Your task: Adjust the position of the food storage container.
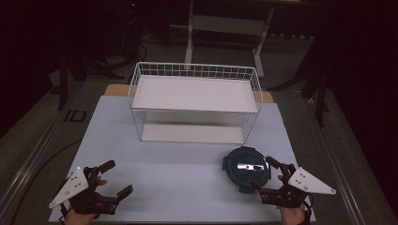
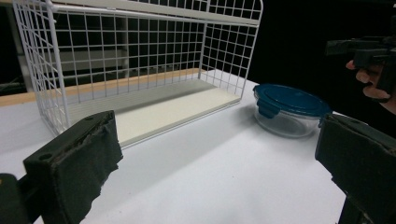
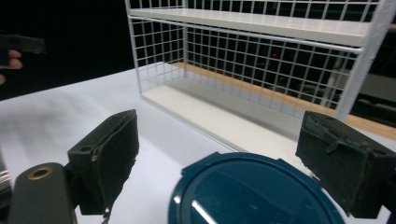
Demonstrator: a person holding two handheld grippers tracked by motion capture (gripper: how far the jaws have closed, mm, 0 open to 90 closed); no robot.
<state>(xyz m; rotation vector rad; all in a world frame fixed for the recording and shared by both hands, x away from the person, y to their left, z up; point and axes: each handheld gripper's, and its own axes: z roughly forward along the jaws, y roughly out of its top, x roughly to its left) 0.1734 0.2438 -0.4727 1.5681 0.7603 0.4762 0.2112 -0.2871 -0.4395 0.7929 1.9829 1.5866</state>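
A round clear container with a dark blue clip lid [image 1: 247, 168] [image 2: 289, 108] [image 3: 252, 191] sits on the white table at the front right. My right gripper [image 1: 264, 173] [image 3: 233, 158] is open, its jaws on either side of the lid's near edge, and nothing is held. Far from the container, my left gripper [image 1: 115, 177] [image 2: 219, 172] is open and empty at the front left of the table. A white wire rack [image 1: 195, 101] [image 2: 140, 65] [image 3: 261, 60] with a top and a bottom shelf stands at the back of the table.
The white table top [image 1: 178, 164] lies bare between the two grippers and in front of the rack. A wooden board [image 1: 115, 90] shows behind the rack. Dark floor, stands and a white frame [image 1: 225, 28] lie beyond the table.
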